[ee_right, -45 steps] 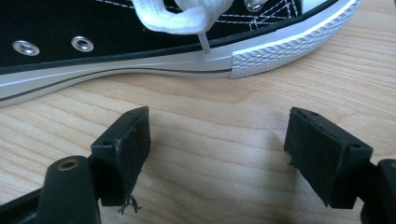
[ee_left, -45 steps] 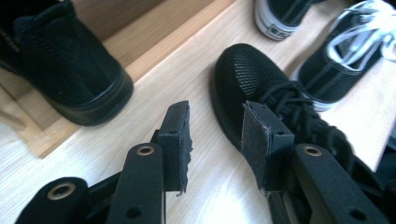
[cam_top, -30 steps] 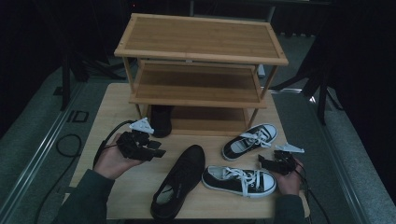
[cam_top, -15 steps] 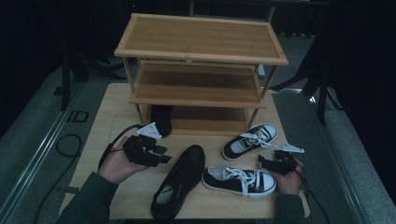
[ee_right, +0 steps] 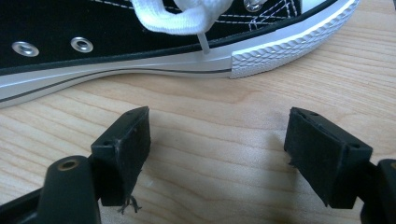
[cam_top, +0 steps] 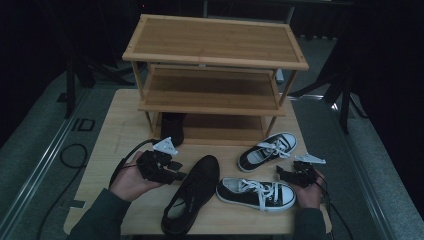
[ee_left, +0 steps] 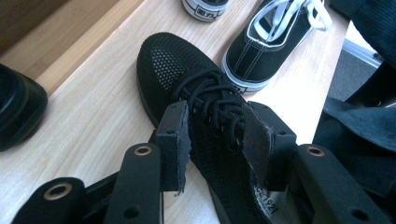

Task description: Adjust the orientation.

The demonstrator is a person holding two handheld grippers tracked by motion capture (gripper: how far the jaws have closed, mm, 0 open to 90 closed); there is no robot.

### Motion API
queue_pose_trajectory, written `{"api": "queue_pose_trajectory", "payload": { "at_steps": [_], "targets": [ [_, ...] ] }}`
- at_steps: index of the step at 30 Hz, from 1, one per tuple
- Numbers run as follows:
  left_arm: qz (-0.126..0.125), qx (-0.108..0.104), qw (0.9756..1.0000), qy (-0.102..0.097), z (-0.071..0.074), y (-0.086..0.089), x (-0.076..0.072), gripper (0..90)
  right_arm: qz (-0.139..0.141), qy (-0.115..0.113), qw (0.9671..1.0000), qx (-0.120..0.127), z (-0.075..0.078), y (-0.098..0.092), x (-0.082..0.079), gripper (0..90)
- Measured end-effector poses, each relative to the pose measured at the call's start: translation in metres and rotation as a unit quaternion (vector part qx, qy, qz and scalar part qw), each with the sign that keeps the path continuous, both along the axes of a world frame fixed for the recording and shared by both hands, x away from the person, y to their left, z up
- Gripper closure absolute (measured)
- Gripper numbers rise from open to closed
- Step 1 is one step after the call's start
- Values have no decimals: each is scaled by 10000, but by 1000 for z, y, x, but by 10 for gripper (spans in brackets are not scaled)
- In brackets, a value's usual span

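A black mesh lace-up shoe [cam_top: 192,192] lies on the wooden table [cam_top: 120,135], toe toward the shelf. My left gripper [cam_top: 178,175] is at its left side. In the left gripper view the left gripper [ee_left: 217,140] stands open, jaws either side of the shoe's [ee_left: 187,79] laces. Two black-and-white sneakers lie to the right, one near the front [cam_top: 257,193] and one farther back [cam_top: 267,150]. My right gripper [cam_top: 283,173] rests low by the near sneaker. In its own view the right gripper [ee_right: 217,144] is open over bare wood, just short of that sneaker's [ee_right: 116,42] sole.
A three-tier wooden shoe rack [cam_top: 215,55] stands at the back of the table. A black shoe [cam_top: 172,127] sits upright on its bottom level at the left, also seen as the dark shoe [ee_left: 18,112] in the left gripper view. Cables trail off the table's left side.
My left gripper has moved right and slightly forward, from beside the rack's black shoe to the black mesh shoe. The right gripper and the sneakers have not moved.
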State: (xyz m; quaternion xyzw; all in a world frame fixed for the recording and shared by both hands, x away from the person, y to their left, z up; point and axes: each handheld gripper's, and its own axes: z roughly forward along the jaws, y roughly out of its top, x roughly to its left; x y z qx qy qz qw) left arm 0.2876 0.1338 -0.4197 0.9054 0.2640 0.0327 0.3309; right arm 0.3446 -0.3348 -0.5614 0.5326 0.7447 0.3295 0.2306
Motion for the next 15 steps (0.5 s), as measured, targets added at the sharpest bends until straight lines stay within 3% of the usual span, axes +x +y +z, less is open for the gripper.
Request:
{"api": "queue_pose_trajectory", "payload": {
  "at_steps": [7, 15],
  "targets": [
    [-67, 142, 9999, 22, -9, -5, -2, 598, 1, -2, 10000, -5, 0, 0, 0, 226],
    [-70, 139, 9999, 39, -14, -8, 0, 598, 1, 0, 10000, 3, 0, 0, 0, 226]
  ]
}}
